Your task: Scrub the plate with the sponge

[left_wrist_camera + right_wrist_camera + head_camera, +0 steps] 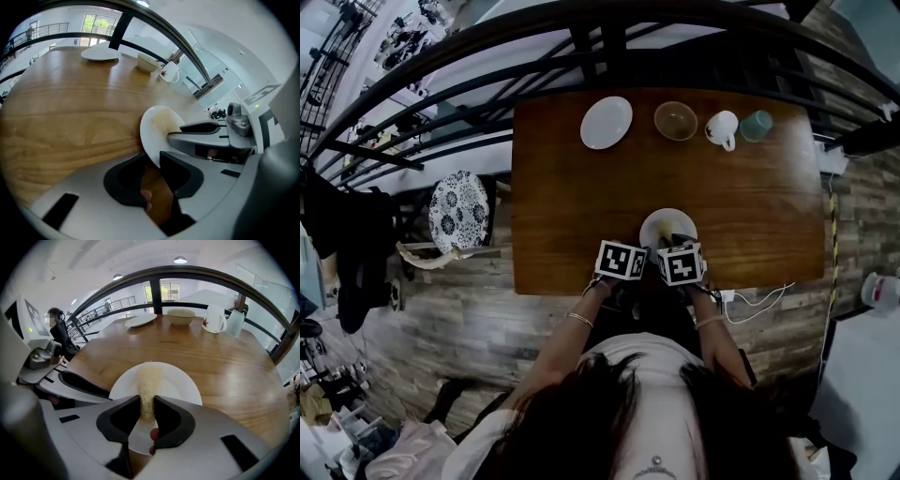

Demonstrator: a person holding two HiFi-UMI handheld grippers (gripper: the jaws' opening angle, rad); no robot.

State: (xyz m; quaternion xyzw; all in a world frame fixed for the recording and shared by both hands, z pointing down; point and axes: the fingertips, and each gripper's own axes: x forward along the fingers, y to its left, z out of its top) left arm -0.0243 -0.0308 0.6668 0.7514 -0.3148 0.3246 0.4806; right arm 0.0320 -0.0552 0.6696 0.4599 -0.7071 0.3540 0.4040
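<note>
A round white ceramic plate (180,383) is being clamped at its near-left rim by the left gripper (152,160). A pale yellow fibrous sponge (149,378) is being pinched against it by the right gripper (147,404).

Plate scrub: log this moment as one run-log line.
left tongs: shut on rim of plate | right tongs: shut on sponge | sponge: resting on plate

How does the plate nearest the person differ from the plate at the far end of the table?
The near plate has its rim clamped by the left hand-held gripper; the far plate lies free, with nothing touching it. The near plate carries a yellowish sponge, held against it by the right hand-held gripper; the far plate is bare. Both are round and white.
</note>
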